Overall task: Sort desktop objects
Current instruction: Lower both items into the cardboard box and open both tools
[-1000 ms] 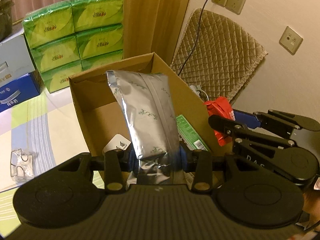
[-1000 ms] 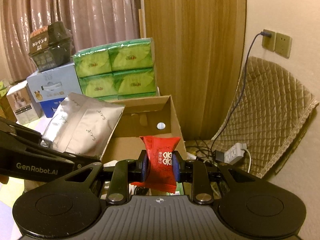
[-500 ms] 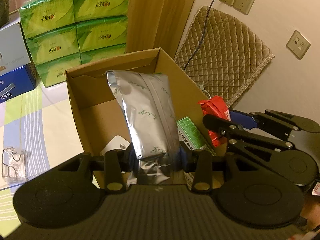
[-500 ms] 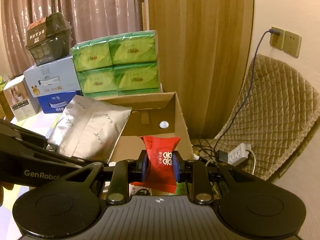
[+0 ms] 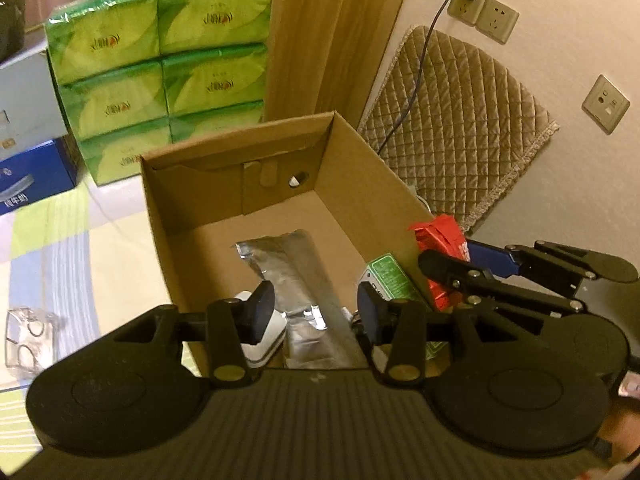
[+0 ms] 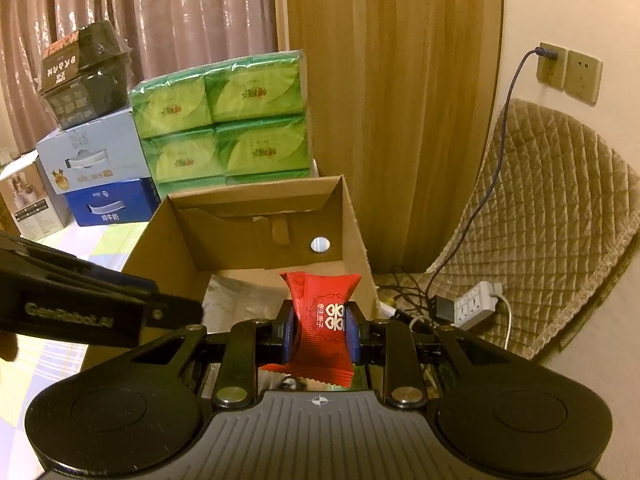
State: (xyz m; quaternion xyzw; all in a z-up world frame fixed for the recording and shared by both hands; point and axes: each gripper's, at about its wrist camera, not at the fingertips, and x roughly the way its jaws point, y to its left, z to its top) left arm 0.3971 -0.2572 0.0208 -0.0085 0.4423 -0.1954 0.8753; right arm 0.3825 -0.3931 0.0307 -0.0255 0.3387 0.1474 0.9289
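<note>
An open cardboard box (image 5: pixel 360 184) stands on the table; it also shows in the right wrist view (image 6: pixel 256 200). A silver foil pouch (image 5: pixel 304 288) lies on the box floor, also seen in the right wrist view (image 6: pixel 240 300). My left gripper (image 5: pixel 316 310) is open and empty just above the pouch. A white object (image 5: pixel 266 340) and a green box (image 5: pixel 390 280) also lie in the box. My right gripper (image 6: pixel 320 330) is shut on a red candy packet (image 6: pixel 324 320) over the box's right wall; the packet shows in the left wrist view (image 5: pixel 440 236).
A stack of green tissue packs (image 5: pixel 160 68) stands behind the box, with blue and grey cartons (image 6: pixel 100 172) to their left. A clear plastic item (image 5: pixel 24 336) lies on the striped tablecloth. A quilted cushion (image 6: pixel 540 220) and a power strip (image 6: pixel 476 304) are at the right.
My left gripper has opened and let go of the silver pouch, which dropped onto the box floor. My right gripper still holds the red packet and sits closer over the box.
</note>
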